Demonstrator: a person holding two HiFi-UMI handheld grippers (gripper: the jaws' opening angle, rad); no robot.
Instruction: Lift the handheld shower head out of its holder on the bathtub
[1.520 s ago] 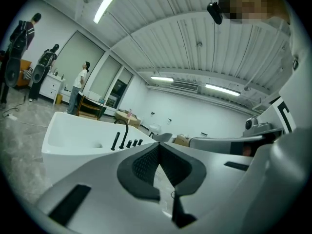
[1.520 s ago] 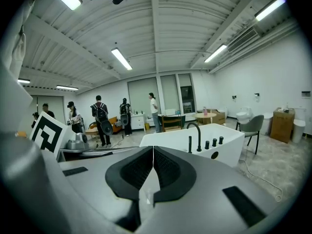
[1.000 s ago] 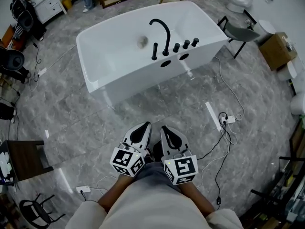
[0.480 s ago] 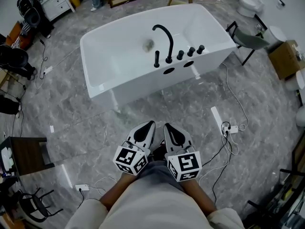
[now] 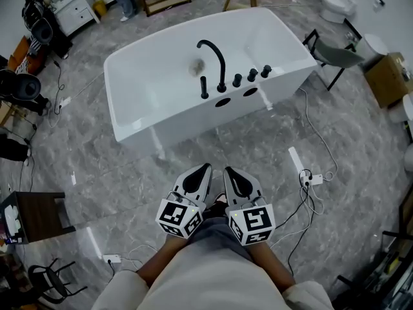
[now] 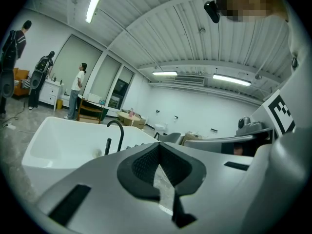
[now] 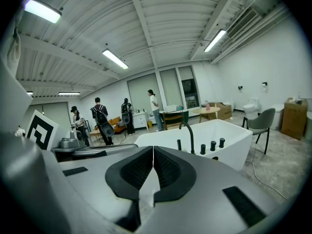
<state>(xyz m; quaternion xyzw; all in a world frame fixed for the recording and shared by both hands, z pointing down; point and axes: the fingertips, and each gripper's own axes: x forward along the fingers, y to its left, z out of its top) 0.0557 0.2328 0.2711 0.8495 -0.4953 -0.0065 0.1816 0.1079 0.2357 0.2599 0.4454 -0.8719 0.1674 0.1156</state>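
Note:
The white bathtub (image 5: 148, 118) stands on the grey floor ahead of me. On its near rim a black arched faucet (image 5: 213, 60) rises, with the slim black handheld shower head (image 5: 204, 87) upright in its holder just left of it and three black knobs (image 5: 251, 75) to the right. My left gripper (image 5: 199, 171) and right gripper (image 5: 231, 173) are held side by side close to my body, well short of the tub, both shut and empty. The shower head (image 6: 108, 146) shows small in the left gripper view, and the same shower head (image 7: 179, 144) in the right gripper view.
Cables and a power strip (image 5: 295, 160) lie on the floor to the right. A grey chair (image 5: 335, 53) and a cardboard box (image 5: 387, 76) stand right of the tub, a dark side table (image 5: 32, 215) to the left. Several people (image 7: 100, 121) stand at the far end.
Both grippers and I have moved a little across the floor toward the tub, which sits slightly lower in the head view. Both grippers stayed shut.

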